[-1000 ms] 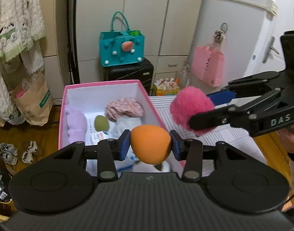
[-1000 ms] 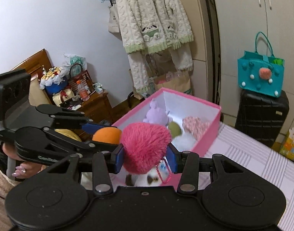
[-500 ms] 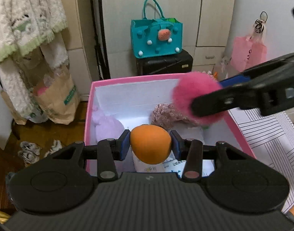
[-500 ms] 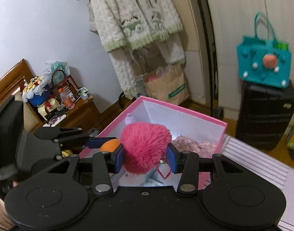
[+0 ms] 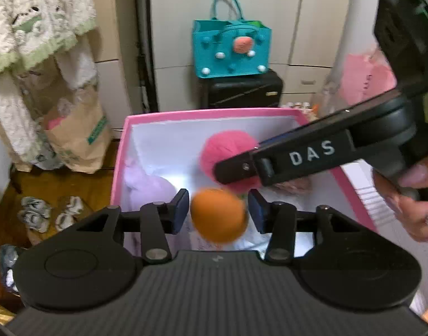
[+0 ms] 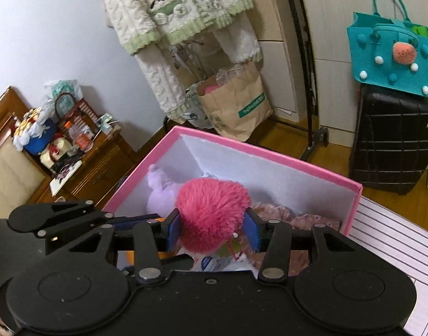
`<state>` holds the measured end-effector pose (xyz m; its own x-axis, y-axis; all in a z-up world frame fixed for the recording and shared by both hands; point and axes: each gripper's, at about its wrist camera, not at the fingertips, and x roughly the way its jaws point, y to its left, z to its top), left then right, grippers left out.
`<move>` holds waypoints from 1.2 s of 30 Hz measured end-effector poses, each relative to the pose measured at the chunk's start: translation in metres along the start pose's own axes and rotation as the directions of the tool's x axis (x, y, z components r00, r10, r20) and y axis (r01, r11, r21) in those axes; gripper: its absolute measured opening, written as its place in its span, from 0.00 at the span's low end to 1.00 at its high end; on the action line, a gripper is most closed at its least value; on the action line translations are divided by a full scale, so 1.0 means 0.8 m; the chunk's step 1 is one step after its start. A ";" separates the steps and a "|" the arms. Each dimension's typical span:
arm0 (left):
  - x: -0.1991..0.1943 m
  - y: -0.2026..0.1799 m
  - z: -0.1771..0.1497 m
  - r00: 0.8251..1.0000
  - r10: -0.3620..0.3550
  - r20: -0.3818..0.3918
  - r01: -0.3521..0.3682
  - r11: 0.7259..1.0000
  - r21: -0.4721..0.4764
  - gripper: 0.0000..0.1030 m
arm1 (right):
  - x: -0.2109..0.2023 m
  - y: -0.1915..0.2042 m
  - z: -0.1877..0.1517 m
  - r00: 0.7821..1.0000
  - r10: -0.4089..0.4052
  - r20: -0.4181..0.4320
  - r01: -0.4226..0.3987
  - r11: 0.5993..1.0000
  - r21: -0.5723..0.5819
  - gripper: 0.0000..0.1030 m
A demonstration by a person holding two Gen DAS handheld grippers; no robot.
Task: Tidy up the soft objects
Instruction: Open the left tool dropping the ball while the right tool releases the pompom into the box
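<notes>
left wrist view looks straight down into the open pink cardboard box with the white inside point(image 5: 117, 168). the left gripper point(image 5: 219, 210) has its blue pads point(image 5: 181, 210) spread apart, and the smooth orange foam ball point(image 5: 218, 214) sits between them looking blurry, with a visible gap on both sides, so it reads as released rather than grasped. just behind it the fluffy hot-pink pompom point(image 5: 228, 151) hangs over the middle of the box, pinched in the right gripper point(image 5: 233, 165) that reaches in from the right side with "das" printed on its arm.

right wrist view backs that up: the right gripper point(image 6: 212, 231) is clenched on the pompom point(image 6: 211, 212), pads pressed into the fur on both sides, above the box point(image 6: 270, 156). a pale lilac plush toy point(image 6: 160, 193) lies in the box's far left corner and a pink floral fabric piece point(image 6: 306, 219) lies along the right wall. a bit of orange shows low down under the left gripper's arm.

behind the box there's a teal felt tote bag point(image 6: 393, 56) on a black suitcase point(image 6: 393, 145).
</notes>
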<state>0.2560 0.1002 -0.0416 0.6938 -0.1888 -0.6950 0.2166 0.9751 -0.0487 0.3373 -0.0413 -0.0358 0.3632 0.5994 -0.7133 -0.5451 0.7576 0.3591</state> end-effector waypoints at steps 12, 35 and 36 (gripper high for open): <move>-0.048 -0.005 -0.009 0.999 0.011 0.047 -0.013 0.999 0.031 0.82 | -0.047 -0.002 -0.016 0.999 -0.025 0.048 0.023 0.999 0.026 0.63; -0.169 -0.062 -0.034 0.990 0.064 0.127 -0.076 0.993 0.093 1.00 | -0.199 0.065 -0.094 0.978 -0.114 0.177 0.129 0.989 -0.075 0.71; -0.173 -0.063 -0.036 0.990 0.075 0.121 -0.086 0.992 0.088 1.00 | -0.206 0.069 -0.098 0.975 -0.122 0.184 0.139 0.987 -0.083 0.72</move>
<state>0.1292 0.0804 0.0362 0.7859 -0.1274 -0.6051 0.2154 0.9737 0.0747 0.1885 -0.1187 0.0542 0.5596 0.5394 -0.6292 -0.5501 0.8096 0.2047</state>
